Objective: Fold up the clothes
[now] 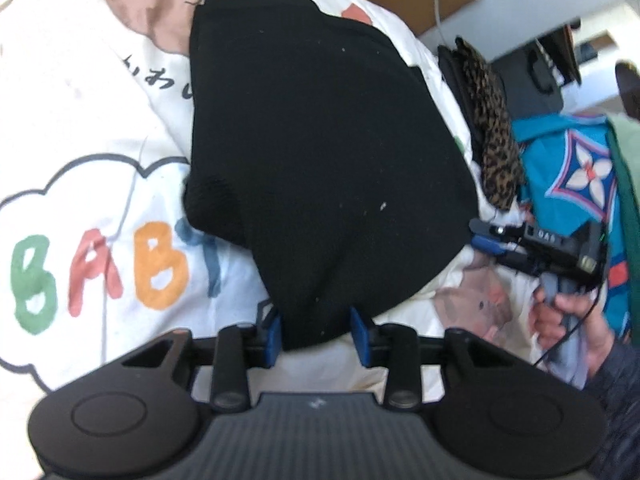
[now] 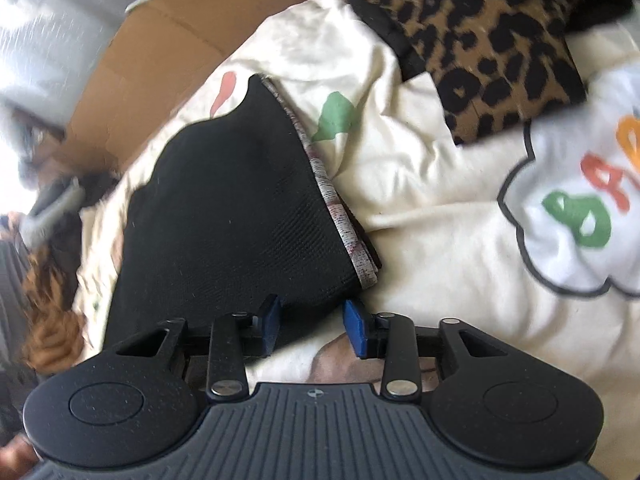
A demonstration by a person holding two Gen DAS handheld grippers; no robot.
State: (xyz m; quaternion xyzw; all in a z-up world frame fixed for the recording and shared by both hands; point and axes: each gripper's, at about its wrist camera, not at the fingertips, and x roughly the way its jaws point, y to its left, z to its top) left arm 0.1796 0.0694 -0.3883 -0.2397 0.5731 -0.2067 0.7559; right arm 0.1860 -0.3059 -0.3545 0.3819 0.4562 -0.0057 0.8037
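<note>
Black knit garment [image 1: 320, 160] filled the frame's centre; the left gripper [image 1: 316, 334] and right gripper [image 2: 310, 326] each stood released around its edge.

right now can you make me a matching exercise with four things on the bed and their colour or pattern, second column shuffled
Things:
1. garment between the left gripper's jaws
2. folded item beyond it
3. bag at the right of the left wrist view
4. bedding underneath

Looks:
A. cream with coloured letters
B. plain black
C. teal with a flower diamond
D. leopard print

Pairs: 1-B, 2-D, 3-C, 4-A
</note>
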